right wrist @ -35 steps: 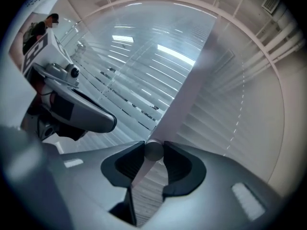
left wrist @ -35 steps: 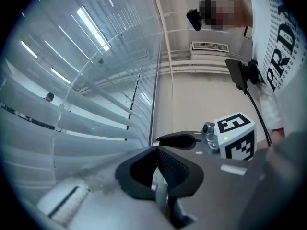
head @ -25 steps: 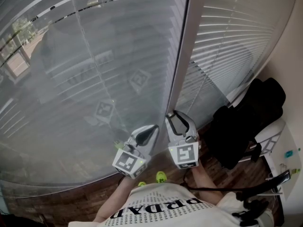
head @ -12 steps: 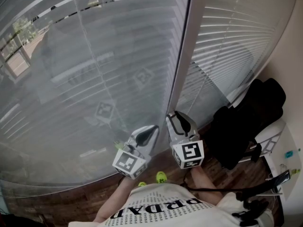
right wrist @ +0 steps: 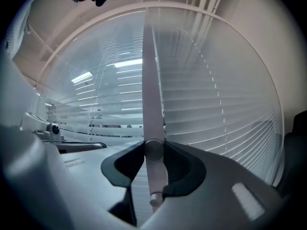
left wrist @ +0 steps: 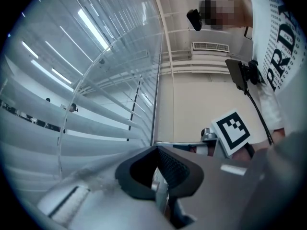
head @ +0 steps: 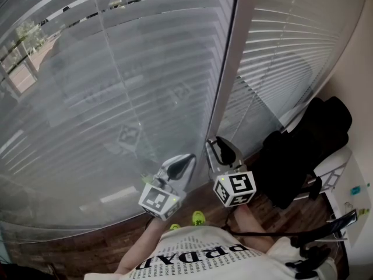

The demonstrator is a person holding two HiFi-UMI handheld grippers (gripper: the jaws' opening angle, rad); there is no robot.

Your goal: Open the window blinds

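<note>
White slatted blinds (head: 116, 92) cover the big window, and more blinds (head: 280, 45) hang right of the pale upright frame (head: 230, 57). My right gripper (head: 220, 149) points at the foot of that frame. In the right gripper view it (right wrist: 154, 150) is shut on the blinds' thin pale tilt wand (right wrist: 151, 99), which runs upright between its pads with its capped end just below them. My left gripper (head: 185, 159) hovers beside it, close to the left blinds; its jaws (left wrist: 156, 150) meet with nothing between them.
A thin cord (head: 113, 57) hangs down in front of the left blinds. A black bag or jacket (head: 303, 150) lies on a chair at the right, next to a white desk (head: 356, 197). Wooden floor (head: 87, 244) runs under the window.
My right gripper has rolled about its own line with the wand in it, and its marker cube has swung to the right. The left blind's slats show as clearer lines. The left gripper kept still.
</note>
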